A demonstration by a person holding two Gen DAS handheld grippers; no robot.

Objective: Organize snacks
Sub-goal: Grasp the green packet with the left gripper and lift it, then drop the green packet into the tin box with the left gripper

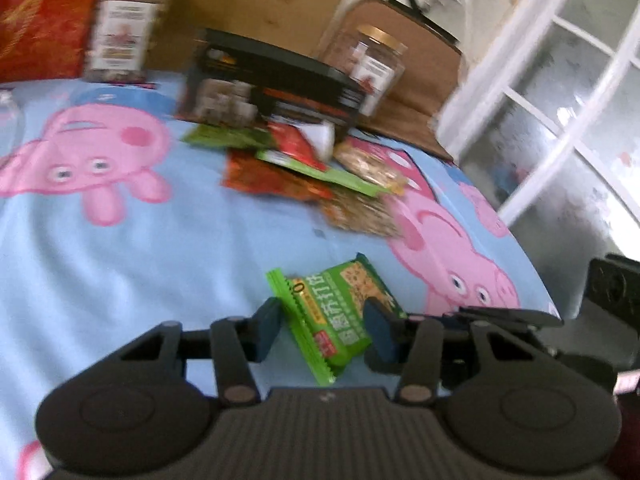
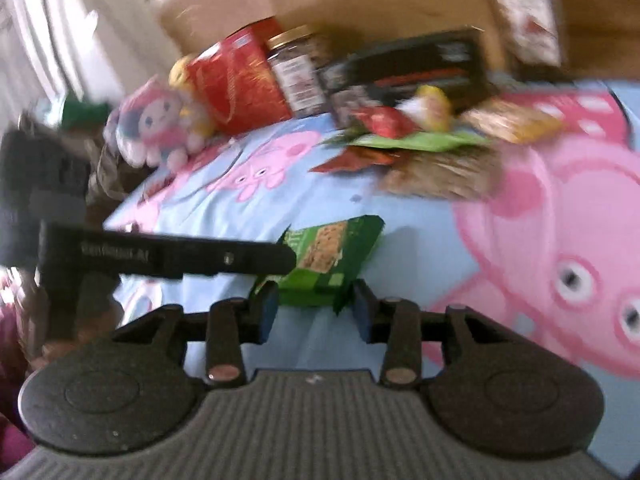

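**Two jars, one box, one packet in the tongs**

Two clear jars with gold lids stand at the far side of the blue cartoon-pig cloth (image 1: 140, 260). The left jar (image 1: 128, 24) is filled nearly to the lid with a dark, mixed snack; blur prevents us from identifying it. The right jar (image 1: 372, 68) stands behind the black box (image 1: 280, 76) and its fill is unclear. The box lies closed, with a printed food picture on its front. Beside the left jar we note a red gift bag (image 1: 44, 12); its contents are hidden. A loose pile of packets (image 1: 312, 164), green, red and brown, lies on the cloth in front of the box. A plush toy (image 2: 156, 124) sits at the cloth's edge.

The green packet (image 1: 336, 304) is a small pillow pack with crimped ends, yellow and white print and a cracker picture. It sits near the cloth's front edge, well apart from the pile.

The left gripper (image 1: 322, 320) is clamped across the packet, both pads touching it. The right gripper (image 2: 316, 308) is released: the packet's near end lies between its fingers, and the pads stand clear of it.
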